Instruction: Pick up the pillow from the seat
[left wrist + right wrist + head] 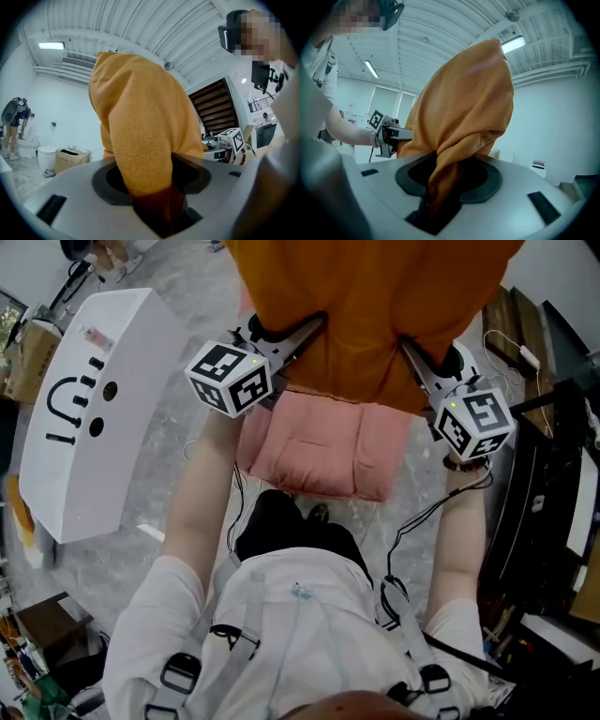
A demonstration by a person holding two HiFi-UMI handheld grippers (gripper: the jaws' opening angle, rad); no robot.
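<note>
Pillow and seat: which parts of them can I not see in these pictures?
- Pillow: top cut off by the head view's upper edge; both gripper views show only bunched fabric close up, not its outline.
- Pink seat cushion: far edge hidden behind the pillow, head view.
- Seat under the cushion: covered by it, head view; its kind cannot be told.

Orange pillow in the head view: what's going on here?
A person holds a gripper in each hand, and both are clamped on the orange pillow. The left tongs pinch a fold on its left side, the right tongs a fold on its right. The pillow is held up between them, above the pink seat cushion.
</note>
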